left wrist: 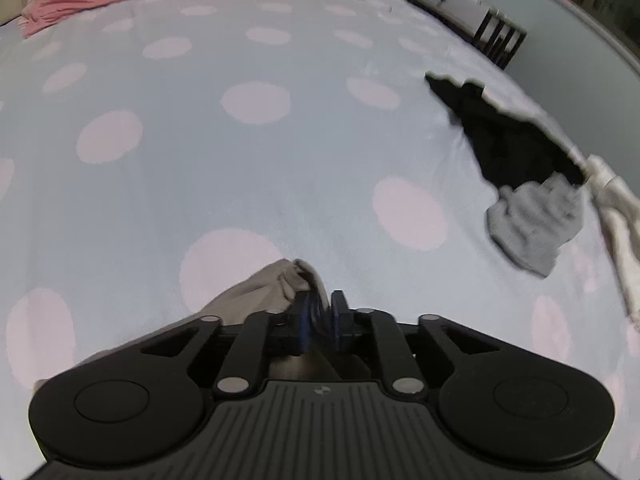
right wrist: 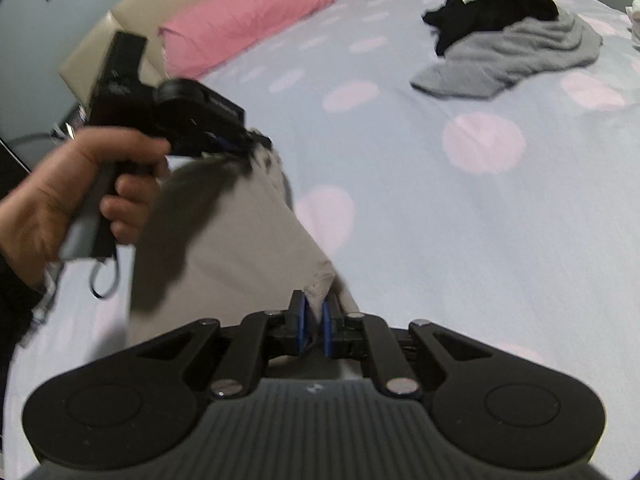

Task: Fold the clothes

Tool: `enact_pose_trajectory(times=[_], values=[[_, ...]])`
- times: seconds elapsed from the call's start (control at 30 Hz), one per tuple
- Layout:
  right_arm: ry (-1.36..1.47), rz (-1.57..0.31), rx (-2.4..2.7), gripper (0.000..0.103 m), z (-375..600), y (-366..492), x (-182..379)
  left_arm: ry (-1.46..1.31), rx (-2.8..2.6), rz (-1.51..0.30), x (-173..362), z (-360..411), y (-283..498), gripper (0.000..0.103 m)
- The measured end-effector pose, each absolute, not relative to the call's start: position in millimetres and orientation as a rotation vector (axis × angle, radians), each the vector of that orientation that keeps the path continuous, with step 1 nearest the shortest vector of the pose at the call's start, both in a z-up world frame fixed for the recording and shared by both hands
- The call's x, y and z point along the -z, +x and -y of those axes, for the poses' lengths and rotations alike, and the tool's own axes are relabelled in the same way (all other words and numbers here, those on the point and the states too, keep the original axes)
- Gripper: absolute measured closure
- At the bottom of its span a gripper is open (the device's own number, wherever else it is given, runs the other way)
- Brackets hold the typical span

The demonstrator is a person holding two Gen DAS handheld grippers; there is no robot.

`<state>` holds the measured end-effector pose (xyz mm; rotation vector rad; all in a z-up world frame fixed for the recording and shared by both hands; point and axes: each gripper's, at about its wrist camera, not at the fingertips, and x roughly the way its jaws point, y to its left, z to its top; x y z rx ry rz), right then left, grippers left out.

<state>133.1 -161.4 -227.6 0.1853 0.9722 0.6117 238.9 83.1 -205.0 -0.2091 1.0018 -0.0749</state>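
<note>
Right gripper [right wrist: 316,316] clamped on one cloth [right wrist: 224,240] corner, left gripper [left wrist: 320,308] on another, lifted over the bed [right wrist: 440,240]. Could slip out if pulled too hard. Gray pile [right wrist: 512,56] lay far off.

Blk tool [right wrist: 314,320], blue pads [right wrist: 301,322].

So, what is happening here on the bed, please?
A person holds one beige garment with both grippers. The left gripper is shut on one corner, the right gripper on another, so the cloth hangs stretched between them above the spotted bedsheet. A grey garment and a black garment lie crumpled farther away, not yet folded, near a pink pillow.
</note>
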Motion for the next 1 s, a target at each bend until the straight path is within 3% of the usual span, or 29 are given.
enact_pose_trajectory(times=[0.07,0.13,0.2,0.47,0.77,0.8,0.83,0.87,1.0], values=[[0.158,-0.974,-0.623,0.081,163.1,130.7,225.2,-0.2,0.069,-0.971,198.4,-93.8,224.8,0.086],[0.12,-0.974,-0.629,0.073,166.4,128.9,222.0,-0.192,0.063,-0.94,191.8,-104.6,210.7,0.077],[0.081,-0.965,-0.613,0.071,172.0,128.2,217.3,-0.183,0.057,-0.909,185.2,-115.4,196.6,0.064],[-0.002,-0.855,-0.641,0.07,157.6,168.6,177.8,-0.158,0.035,-0.791,161.1,-158.3,140.6,0.063],[-0.083,-0.892,-0.784,0.07,78.1,228.2,192.4,-0.37,0.046,-0.847,195.6,-203.7,115.7,0.063],[-0.11,-0.892,-0.786,0.071,70.1,229.4,195.4,-0.369,0.047,-0.847,196.5,-204.7,115.8,0.063],[-0.137,-0.891,-0.787,0.079,62.5,230.4,198.3,-0.369,0.048,-0.848,197.4,-205.6,116.0,0.063],[-0.158,-0.89,-0.773,0.097,59.1,230.5,199.4,-0.368,0.049,-0.848,198.1,-206.4,116.2,0.063],[-0.15,-0.889,-0.719,0.102,62.8,231.7,195.7,-0.362,0.056,-0.844,199.6,-207.4,117.6,0.063]])
